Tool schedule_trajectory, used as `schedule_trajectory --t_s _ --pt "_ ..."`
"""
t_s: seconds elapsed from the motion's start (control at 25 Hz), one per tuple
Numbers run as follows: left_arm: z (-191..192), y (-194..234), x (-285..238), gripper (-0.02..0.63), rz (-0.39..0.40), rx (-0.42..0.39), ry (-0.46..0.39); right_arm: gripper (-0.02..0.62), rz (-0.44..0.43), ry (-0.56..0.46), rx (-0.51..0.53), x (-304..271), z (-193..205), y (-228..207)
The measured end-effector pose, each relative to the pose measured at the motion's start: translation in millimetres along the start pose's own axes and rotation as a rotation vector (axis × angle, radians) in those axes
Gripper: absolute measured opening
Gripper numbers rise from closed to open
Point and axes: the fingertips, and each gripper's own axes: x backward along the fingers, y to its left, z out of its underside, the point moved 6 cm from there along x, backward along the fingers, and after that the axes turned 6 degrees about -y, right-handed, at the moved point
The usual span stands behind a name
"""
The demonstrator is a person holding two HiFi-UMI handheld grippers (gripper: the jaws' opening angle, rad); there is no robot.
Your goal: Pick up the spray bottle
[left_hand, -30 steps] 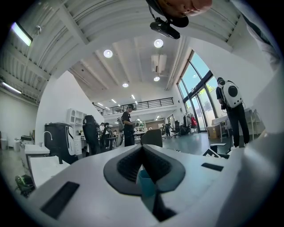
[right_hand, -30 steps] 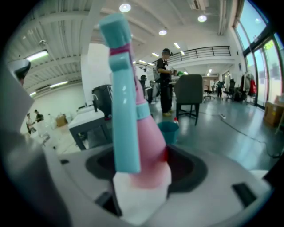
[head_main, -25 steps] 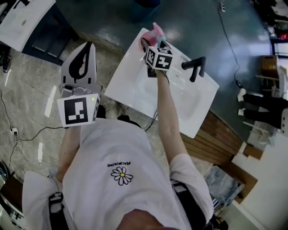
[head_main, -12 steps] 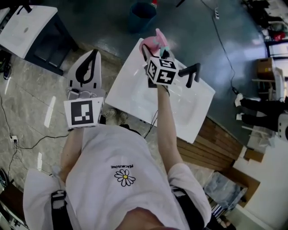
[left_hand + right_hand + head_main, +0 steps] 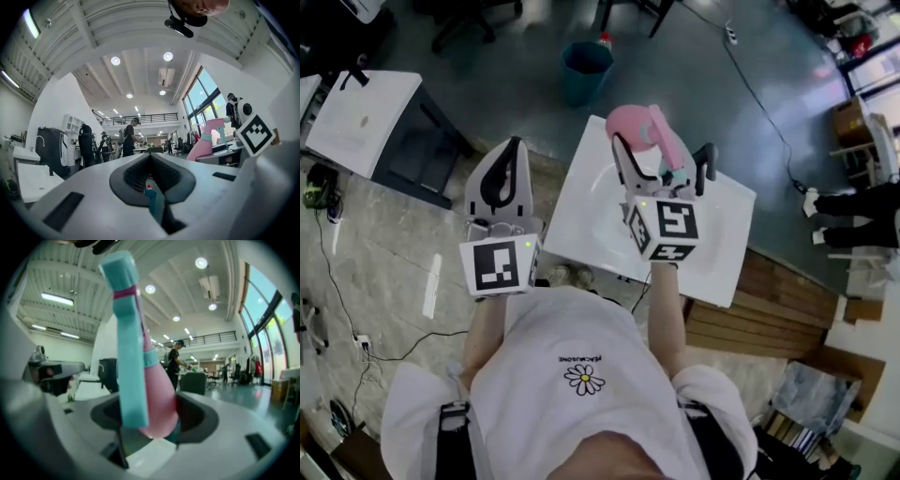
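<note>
my right gripper [image 5: 643, 157] is clenched on the spray bottle [image 5: 634, 126]. in the right gripper view the pink body [image 5: 158, 397] sits squeezed between the two dark pads, and the teal trigger head [image 5: 127, 333] runs up towards 12 o'clock, tilted a little to the left. in the head view the bottle lies at 12 o'clock from my marker cube [image 5: 666, 228], over the far edge of the white desk [image 5: 589, 202] with its basin. the black faucet [image 5: 705, 167] is just beside it at 3 o'clock.

my left gripper [image 5: 508, 155] hangs off the desk at 9 o'clock from the right one. its jaws are pressed together on nothing, and only the room and a blue bin [image 5: 584, 70] show past them in its own view.

i judge the grasp made and the lift in hand. the right gripper looks out level across the room, so the bottle seems clear of the desk, though no view shows the gap beneath it. the next move calls for a firm squeeze, since the rounded body could slip or roll between the pads. i should carry it up and away from the faucet, keeping the trigger head off it.
</note>
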Motion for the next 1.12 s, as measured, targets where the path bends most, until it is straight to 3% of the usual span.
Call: schedule_trajectory --t_s 0.16,0.48,0.8,1.12 --pt "-5 -9 2 0.020 0.026 0.028 -0.007 0.319 -0.008 -0.059 -0.022 33 -13 19" --pt "-9 -28 1 0.020 0.093 0.024 -0.049 0.319 0.062 -0.207 0.035 68 -21 38" --pt "-6 -41 0 0.020 0.148 0.027 -0.046 0.319 0.102 -0.216 0.035 75 -25 41" --pt "-6 -37 0 0.020 0.133 0.033 -0.054 0.319 0.095 -0.202 0.011 76 -23 40"
